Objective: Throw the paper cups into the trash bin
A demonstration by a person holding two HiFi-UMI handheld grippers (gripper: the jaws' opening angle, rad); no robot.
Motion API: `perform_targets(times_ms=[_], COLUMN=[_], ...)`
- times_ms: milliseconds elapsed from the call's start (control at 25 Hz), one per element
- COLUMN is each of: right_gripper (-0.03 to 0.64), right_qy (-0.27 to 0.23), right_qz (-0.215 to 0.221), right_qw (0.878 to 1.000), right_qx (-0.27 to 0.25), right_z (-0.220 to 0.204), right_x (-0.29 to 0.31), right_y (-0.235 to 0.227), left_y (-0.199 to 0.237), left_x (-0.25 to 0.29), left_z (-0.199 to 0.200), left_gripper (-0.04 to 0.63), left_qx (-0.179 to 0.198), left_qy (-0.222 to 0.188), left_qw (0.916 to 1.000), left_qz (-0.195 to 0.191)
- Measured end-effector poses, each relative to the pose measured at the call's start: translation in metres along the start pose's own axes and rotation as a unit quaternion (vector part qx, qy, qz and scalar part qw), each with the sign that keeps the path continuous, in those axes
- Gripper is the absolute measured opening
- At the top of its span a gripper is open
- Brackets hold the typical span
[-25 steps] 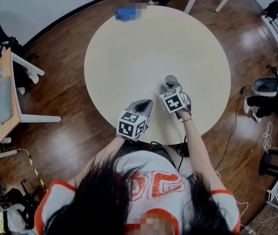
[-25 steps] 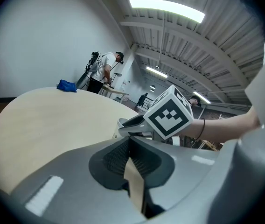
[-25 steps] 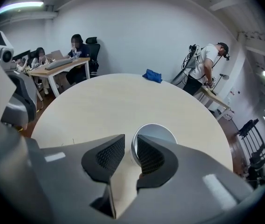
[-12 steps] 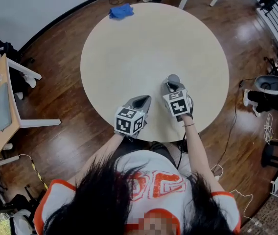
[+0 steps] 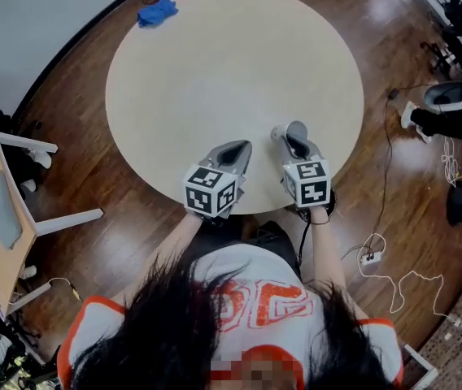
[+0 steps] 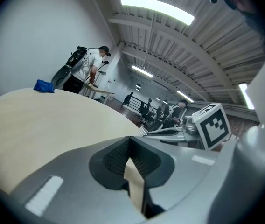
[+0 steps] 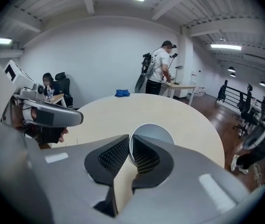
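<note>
- Though both grippers hover over the near edge of the round table (image 5: 215,71), only one has a load: L gripper (image 6: 128,146), near-left, has its jaws pressed together w/ nothing betw. them.
- R gripper (image 7: 129,143), just right of it, has its jaws closed on the rim of a paper cup (image 7: 158,135). The cup sits at the gripper's tip, over the tabletop by the near-right edge.
- Blue cloth (image 5: 158,11) lies at the table's far-left rim, well apart from both grippers.
- Farther off, beyond the table, a person (image 7: 161,64) stands by a desk (image 7: 181,85).
</note>
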State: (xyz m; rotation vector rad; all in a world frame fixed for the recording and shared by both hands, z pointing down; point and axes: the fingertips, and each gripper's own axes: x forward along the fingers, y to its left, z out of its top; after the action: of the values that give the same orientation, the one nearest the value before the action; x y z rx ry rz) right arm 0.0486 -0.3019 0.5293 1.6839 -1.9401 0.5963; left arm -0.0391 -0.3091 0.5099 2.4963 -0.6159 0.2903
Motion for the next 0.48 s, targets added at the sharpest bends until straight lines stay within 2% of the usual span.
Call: perform_targets(times_ms=[240,480], right_gripper=[0.031,0.031], right_qy=[-0.014,-0.025], right_qz=[-0.04,-0.077], right_qw=[0.998,0.993], right_qx=[0.052,0.085], right_z=[-0.029,-0.071], right_x=[-0.052,-0.113], right_y=[-0.02,-0.053], left_y=[-0.046,-0.104], left_x=[0.009,0.024], left_z=[-0.011,-0.028], left_gripper=[0.0,0.0], left_qx=[0.014,0.006], left_qy=[0.019,0.031], left_qw=[0.999,0.9972], left_qz=[-0.038,-0.068])
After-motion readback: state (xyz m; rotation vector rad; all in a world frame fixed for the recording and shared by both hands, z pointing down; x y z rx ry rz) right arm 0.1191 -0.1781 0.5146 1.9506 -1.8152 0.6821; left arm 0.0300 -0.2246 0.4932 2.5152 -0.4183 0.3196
